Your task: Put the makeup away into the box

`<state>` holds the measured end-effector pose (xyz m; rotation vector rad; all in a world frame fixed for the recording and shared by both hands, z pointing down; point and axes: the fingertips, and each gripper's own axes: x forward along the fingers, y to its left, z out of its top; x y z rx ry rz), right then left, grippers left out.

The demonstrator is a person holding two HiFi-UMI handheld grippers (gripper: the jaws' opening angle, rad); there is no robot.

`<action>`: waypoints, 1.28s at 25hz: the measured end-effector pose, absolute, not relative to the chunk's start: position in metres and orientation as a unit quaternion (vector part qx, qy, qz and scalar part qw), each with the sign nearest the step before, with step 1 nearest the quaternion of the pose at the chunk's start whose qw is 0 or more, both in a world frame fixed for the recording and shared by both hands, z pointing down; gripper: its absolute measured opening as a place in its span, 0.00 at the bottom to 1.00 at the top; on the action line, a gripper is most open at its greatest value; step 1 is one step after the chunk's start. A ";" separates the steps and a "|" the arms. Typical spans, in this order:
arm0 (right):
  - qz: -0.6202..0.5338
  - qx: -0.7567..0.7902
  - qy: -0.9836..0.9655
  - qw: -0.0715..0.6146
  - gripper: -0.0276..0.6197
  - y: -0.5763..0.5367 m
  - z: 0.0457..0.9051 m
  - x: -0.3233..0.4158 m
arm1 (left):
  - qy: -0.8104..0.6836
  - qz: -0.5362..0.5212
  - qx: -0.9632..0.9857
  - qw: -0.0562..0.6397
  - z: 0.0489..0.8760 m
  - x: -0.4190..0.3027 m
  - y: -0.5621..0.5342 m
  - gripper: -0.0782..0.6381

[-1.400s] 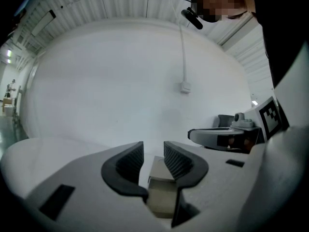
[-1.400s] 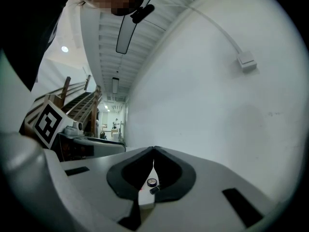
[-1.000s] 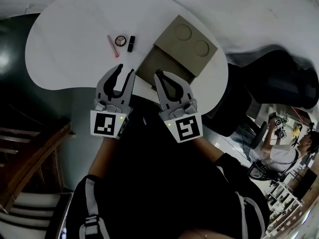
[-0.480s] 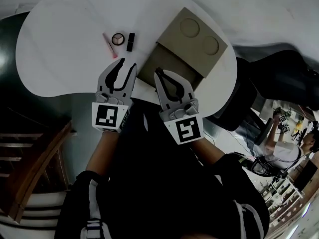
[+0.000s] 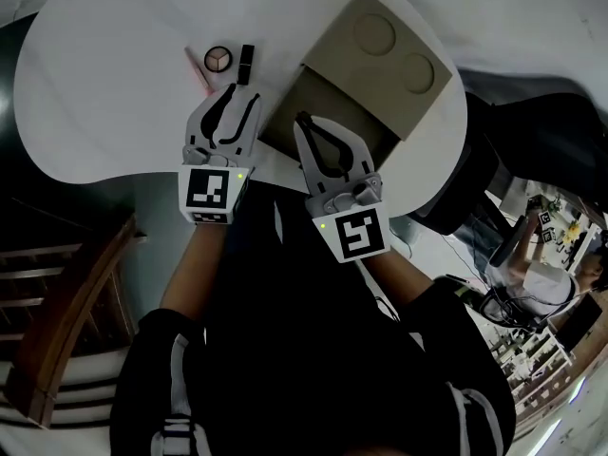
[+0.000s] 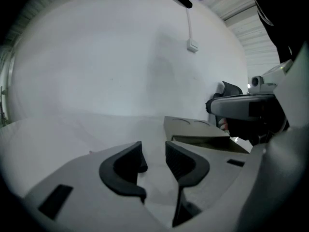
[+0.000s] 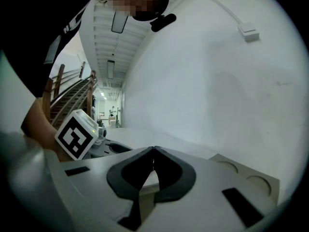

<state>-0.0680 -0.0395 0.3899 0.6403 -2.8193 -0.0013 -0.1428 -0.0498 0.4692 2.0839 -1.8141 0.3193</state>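
The makeup lies in a short row on the white table (image 5: 104, 84), none of it in the box yet: a pink pencil (image 5: 198, 70) on the left, a round compact (image 5: 219, 60) in the middle, and a black lipstick (image 5: 245, 65) just beside the compact on the right. The box (image 5: 323, 98) stands open to the right of them, near the table's edge. Its lid (image 5: 394, 50) is folded back and shows two round hollows.

My left gripper (image 5: 239, 91) points at the row, its tips just short of the lipstick's near end and not touching it. Its fingers (image 6: 126, 166) stand spread; they have just been opening, and only bare table shows between them. In the left gripper view, the box (image 6: 193, 129) sits off to the right.

My right gripper (image 5: 302, 119) is beside the left one, with its tips at the near left corner of the box. Its fingers (image 7: 166, 175) are pressed together at the tips and pinch nothing. In the right gripper view, the lid (image 7: 246, 178) lies low on the right.
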 end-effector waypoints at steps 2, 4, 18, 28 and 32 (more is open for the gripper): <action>0.003 0.220 -0.967 0.125 0.08 -0.042 0.393 -0.071 | -0.641 0.131 0.733 0.186 0.481 -0.147 -0.052 0.33; 0.007 0.219 -0.967 0.128 0.08 -0.044 0.396 -0.073 | -0.642 0.139 0.727 0.199 0.491 -0.151 -0.055 0.34; 0.028 0.228 -0.964 0.134 0.08 -0.055 0.406 -0.076 | -0.641 0.239 0.685 0.250 0.524 -0.159 -0.069 0.36; 0.035 0.249 -0.958 0.135 0.08 -0.057 0.407 -0.063 | -0.650 0.273 0.664 0.250 0.531 -0.165 -0.069 0.24; 0.036 0.261 -0.954 0.142 0.08 -0.055 0.405 -0.054 | -0.651 0.259 0.669 0.247 0.525 -0.164 -0.064 0.23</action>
